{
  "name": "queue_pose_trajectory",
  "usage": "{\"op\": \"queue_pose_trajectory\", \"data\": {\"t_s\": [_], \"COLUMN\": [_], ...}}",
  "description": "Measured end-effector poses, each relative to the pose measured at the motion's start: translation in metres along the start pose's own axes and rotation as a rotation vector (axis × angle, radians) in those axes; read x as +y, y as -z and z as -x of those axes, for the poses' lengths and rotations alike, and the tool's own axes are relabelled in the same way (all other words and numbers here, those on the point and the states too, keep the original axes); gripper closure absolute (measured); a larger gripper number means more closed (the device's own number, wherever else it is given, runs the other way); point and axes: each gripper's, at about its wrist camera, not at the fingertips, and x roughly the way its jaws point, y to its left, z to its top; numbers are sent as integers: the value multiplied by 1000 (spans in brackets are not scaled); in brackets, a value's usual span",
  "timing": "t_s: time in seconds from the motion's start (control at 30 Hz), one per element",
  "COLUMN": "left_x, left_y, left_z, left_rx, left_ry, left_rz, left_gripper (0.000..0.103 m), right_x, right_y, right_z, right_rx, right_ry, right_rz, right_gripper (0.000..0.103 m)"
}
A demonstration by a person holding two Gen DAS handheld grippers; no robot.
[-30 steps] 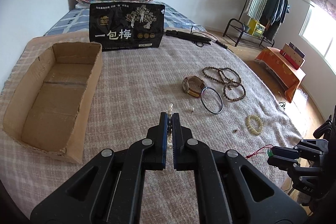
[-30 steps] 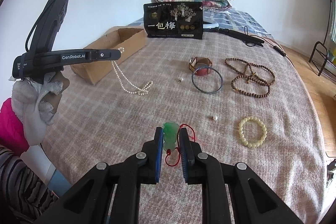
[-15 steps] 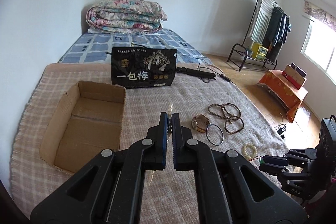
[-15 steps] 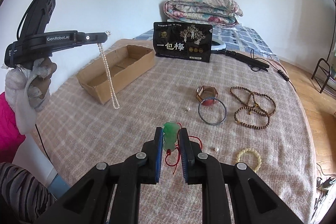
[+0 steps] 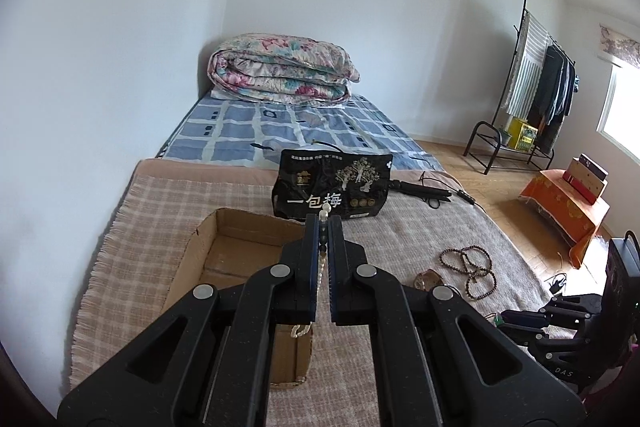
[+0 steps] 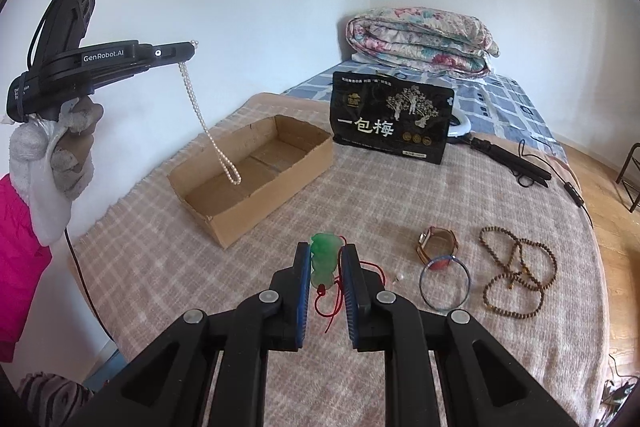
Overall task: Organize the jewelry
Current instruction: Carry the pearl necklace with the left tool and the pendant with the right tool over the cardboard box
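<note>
My left gripper point(image 5: 323, 223) is shut on a pearl necklace point(image 5: 321, 263). In the right wrist view the left gripper point(image 6: 188, 49) holds it high, and the necklace point(image 6: 208, 131) hangs down slanted over the open cardboard box point(image 6: 308, 167). The box also shows in the left wrist view point(image 5: 192, 259), under my left fingers. My right gripper point(image 6: 326, 251) is shut on a green jade pendant point(image 6: 323, 259) with a red cord point(image 6: 340, 291), held above the blanket. A watch point(image 6: 438, 243), a thin bangle point(image 6: 445, 281) and a brown bead necklace point(image 6: 516, 275) lie on the blanket to the right.
A black snack bag point(image 6: 392, 123) stands behind the box. A folded quilt point(image 6: 420, 35) lies at the far end of the bed. A black tripod with cable point(image 6: 508, 163) lies at the right. A clothes rack point(image 5: 536, 87) and an orange-covered stand point(image 5: 564, 203) are on the floor.
My left gripper has lifted the pearl necklace off the blanket and carried it left, over the box. My right gripper has risen with the jade pendant.
</note>
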Motion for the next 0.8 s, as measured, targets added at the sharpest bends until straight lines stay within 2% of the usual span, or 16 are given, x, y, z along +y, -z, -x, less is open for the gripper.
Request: {"op": "queue_pose_trajectory", "data": {"t_s": [0.37,0.8], "left_x": [56,101], "left_y": [25,49], "left_z": [-20,-31], "left_rx": [44,80], "left_ry": [-76,-112], "left_rz": [56,91], "left_gripper": [102,102], "right_x": [40,76], "right_y": [-57,-93], "right_z": [-53,-131], "right_rx": [-4,53], "right_ry": [-96,-107], "right_rz": [54,97], "right_gripper": [89,89]}}
